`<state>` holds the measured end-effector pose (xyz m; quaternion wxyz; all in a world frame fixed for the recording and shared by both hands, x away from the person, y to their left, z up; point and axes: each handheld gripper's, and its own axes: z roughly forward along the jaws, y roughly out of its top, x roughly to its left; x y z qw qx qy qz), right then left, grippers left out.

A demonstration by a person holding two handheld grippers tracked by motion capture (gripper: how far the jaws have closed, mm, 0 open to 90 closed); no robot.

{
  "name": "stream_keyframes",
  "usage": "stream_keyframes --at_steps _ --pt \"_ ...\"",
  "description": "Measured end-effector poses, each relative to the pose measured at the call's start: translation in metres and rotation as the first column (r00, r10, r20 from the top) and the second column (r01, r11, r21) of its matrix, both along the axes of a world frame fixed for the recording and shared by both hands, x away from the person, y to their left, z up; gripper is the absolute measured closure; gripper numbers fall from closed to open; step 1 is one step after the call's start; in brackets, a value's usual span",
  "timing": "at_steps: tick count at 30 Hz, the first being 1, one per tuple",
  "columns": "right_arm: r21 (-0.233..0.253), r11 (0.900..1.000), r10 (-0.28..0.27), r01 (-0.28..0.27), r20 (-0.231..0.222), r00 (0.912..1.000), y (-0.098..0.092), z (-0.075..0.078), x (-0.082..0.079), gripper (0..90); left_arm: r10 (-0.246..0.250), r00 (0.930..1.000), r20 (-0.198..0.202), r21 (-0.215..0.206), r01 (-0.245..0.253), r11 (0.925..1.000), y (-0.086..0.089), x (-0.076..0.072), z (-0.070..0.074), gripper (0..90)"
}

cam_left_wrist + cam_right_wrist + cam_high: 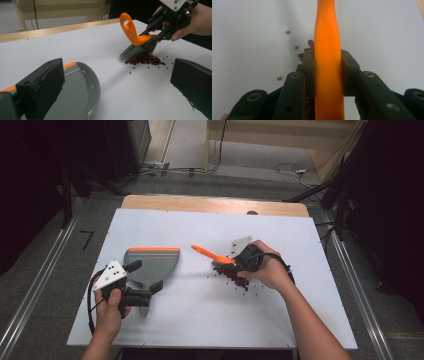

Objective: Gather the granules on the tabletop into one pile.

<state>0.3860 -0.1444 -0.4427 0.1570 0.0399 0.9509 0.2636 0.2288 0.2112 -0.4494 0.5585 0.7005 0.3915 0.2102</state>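
Observation:
A grey dustpan (155,260) (80,87) with an orange front lip lies flat at the left of the white table, its handle pointing toward me. My left gripper (145,276) (117,85) hovers over its near part, jaws wide apart and empty. My right gripper (231,261) (152,37) (328,60) is shut on the orange handle of a small brush (212,254) (132,32) (328,37). Its grey bristles rest against a pile of red beans (235,279) (145,60) (308,47) right of centre.
A few small loose beans (130,72) (287,32) lie scattered around the pile. The white table sheet (200,315) has a wooden strip (215,204) along its far edge. Cables lie on the floor (295,170) beyond, with dark stands at both sides.

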Motion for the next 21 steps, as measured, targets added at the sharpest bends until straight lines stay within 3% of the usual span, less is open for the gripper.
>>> stream_keyframes --at_steps 2,4,6,9,10,11,13,15,16,19,20,21 --pt "0.038 0.998 -0.042 0.042 -0.007 0.9991 -0.007 0.009 -0.002 68.8 -0.002 1.0 0.001 0.0 0.002 1.0 -0.001 0.0 0.0 0.0" --pt "0.058 0.997 -0.049 0.05 -0.017 0.9987 -0.01 0.014 -0.003 68.8 -0.003 1.0 0.0 0.004 0.003 1.0 -0.002 0.0 0.0 0.0" --pt "0.106 0.992 -0.059 0.067 -0.072 0.9956 -0.02 0.032 -0.013 68.9 -0.003 1.0 -0.001 0.003 0.003 1.0 -0.002 0.0 0.0 0.0" --pt "0.101 0.989 -0.093 0.112 -0.182 0.979 -0.025 0.043 -0.026 68.8 -0.003 1.0 0.0 0.003 0.003 1.0 -0.002 0.0 0.0 0.0" --pt "0.096 0.989 -0.09 0.112 -0.209 0.9737 -0.025 0.044 -0.031 68.8 -0.001 1.0 -0.002 0.002 0.001 1.0 -0.001 0.001 0.0 0.0" --pt "0.096 0.989 -0.09 0.112 -0.209 0.9737 -0.025 0.044 -0.031 68.8 -0.001 1.0 -0.002 0.002 0.001 1.0 -0.001 0.001 0.0 0.0" --pt "0.084 0.994 -0.045 0.07 -0.27 0.9617 -0.023 0.04 -0.046 68.8 0.002 1.0 -0.003 0.002 -0.002 1.0 -0.002 0.0 0.0 0.0" --pt "0.071 0.997 -0.019 0.043 -0.308 0.9513 -0.019 0.031 -0.05 68.8 0.002 1.0 -0.002 0.003 -0.002 1.0 -0.002 0.0 0.0 0.0" --pt "0.071 0.997 -0.019 0.043 -0.308 0.9513 -0.019 0.031 -0.05 68.8 0.002 1.0 -0.003 0.004 -0.002 1.0 -0.002 0.0 0.0 0.0" --pt "0.026 0.999 -0.018 0.029 -0.348 0.9374 -0.009 0.008 -0.051 68.8 -0.002 1.0 0.0 0.008 0.002 1.0 -0.003 0.0 0.0 0.0" --pt "0.01 0.999 -0.029 0.035 -0.348 0.9371 -0.008 0.003 -0.049 68.8 -0.002 1.0 -0.001 0.008 0.002 1.0 -0.003 0.0 0.0 0.0" --pt "0.024 0.999 -0.031 0.041 -0.346 0.9377 -0.008 0.0 -0.046 68.8 0.0 1.0 -0.002 0.01 0.0 0.9999 -0.003 0.001 0.0 0.0"
